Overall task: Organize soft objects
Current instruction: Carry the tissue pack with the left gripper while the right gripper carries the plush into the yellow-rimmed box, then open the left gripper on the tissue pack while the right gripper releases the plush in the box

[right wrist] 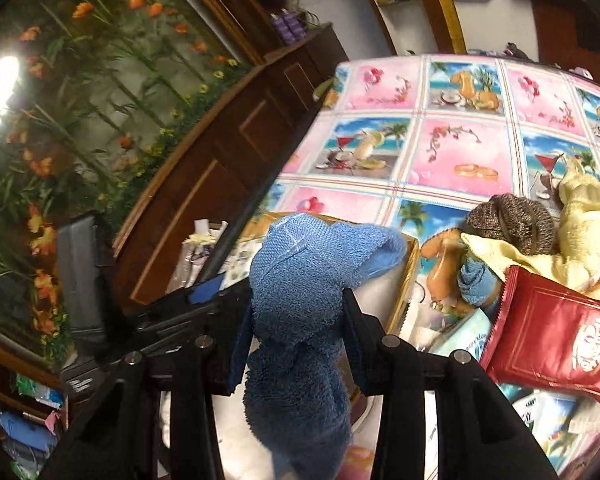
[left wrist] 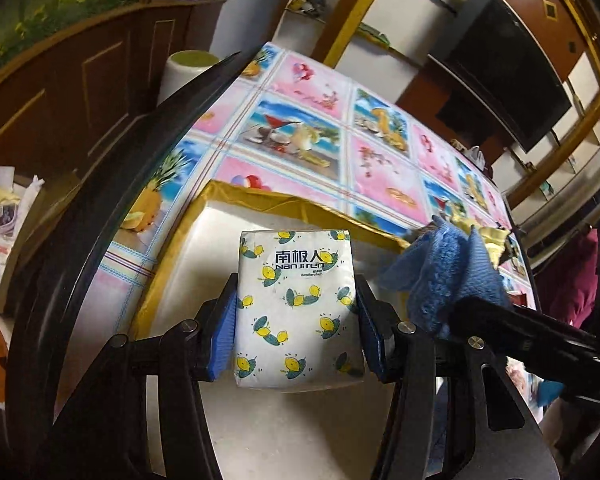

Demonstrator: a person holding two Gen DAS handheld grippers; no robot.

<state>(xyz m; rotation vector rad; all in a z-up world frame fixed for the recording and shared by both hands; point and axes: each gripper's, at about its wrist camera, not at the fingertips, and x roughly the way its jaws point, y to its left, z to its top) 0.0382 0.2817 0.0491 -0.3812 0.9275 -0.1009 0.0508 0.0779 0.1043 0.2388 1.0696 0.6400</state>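
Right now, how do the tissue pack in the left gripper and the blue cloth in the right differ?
The tissue pack is a flat, firm-edged white block with lemon prints; the blue cloth is plain, fuzzy and crumpled. The pack stands upright between the pads, while the cloth droops below them. Both are clamped over the white box.

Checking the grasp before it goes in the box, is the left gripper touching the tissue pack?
Touching. In the left wrist view, the left gripper has both blue pads pressed against the sides of the tissue pack, holding it above the white box.
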